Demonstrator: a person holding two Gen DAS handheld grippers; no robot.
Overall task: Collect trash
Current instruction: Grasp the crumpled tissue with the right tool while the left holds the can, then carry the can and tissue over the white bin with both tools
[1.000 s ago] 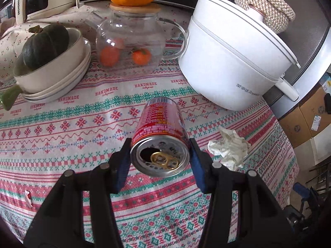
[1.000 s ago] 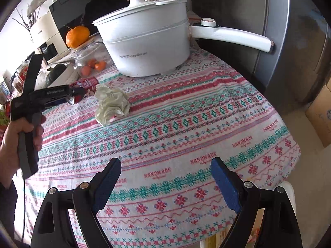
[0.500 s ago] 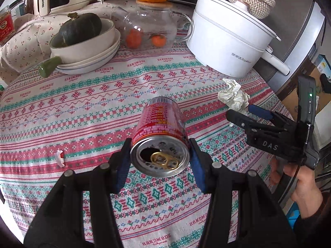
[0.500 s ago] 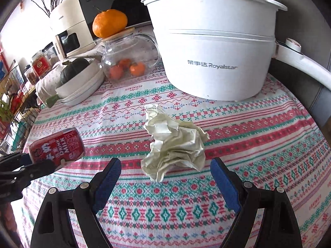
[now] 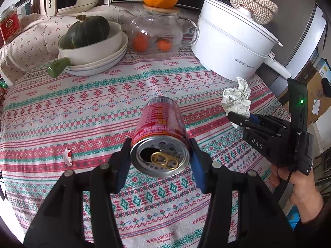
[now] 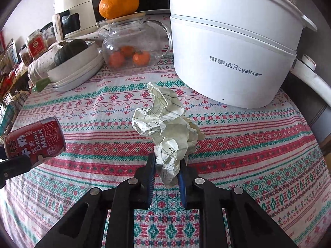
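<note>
My left gripper [image 5: 160, 155] is shut on a red drink can [image 5: 160, 132], held above the patterned tablecloth with its opened top facing the camera. The can also shows at the left of the right wrist view [image 6: 35, 140]. My right gripper [image 6: 166, 169] is shut on a crumpled ball of white paper [image 6: 167, 124], which stands up from between the blue pads. In the left wrist view the right gripper [image 5: 241, 117] holds the paper [image 5: 236, 99] at the table's right side.
A white Royalstar pot [image 6: 231, 47] stands close behind the paper. A glass teapot [image 6: 132, 47] with small oranges, stacked bowls [image 5: 93, 55] holding a dark squash, and a small white scrap [image 5: 67, 156] lie on the cloth. Appliances line the back edge.
My right gripper moved up to the crumpled paper and closed on it. My left gripper drew back and up with the can still held.
</note>
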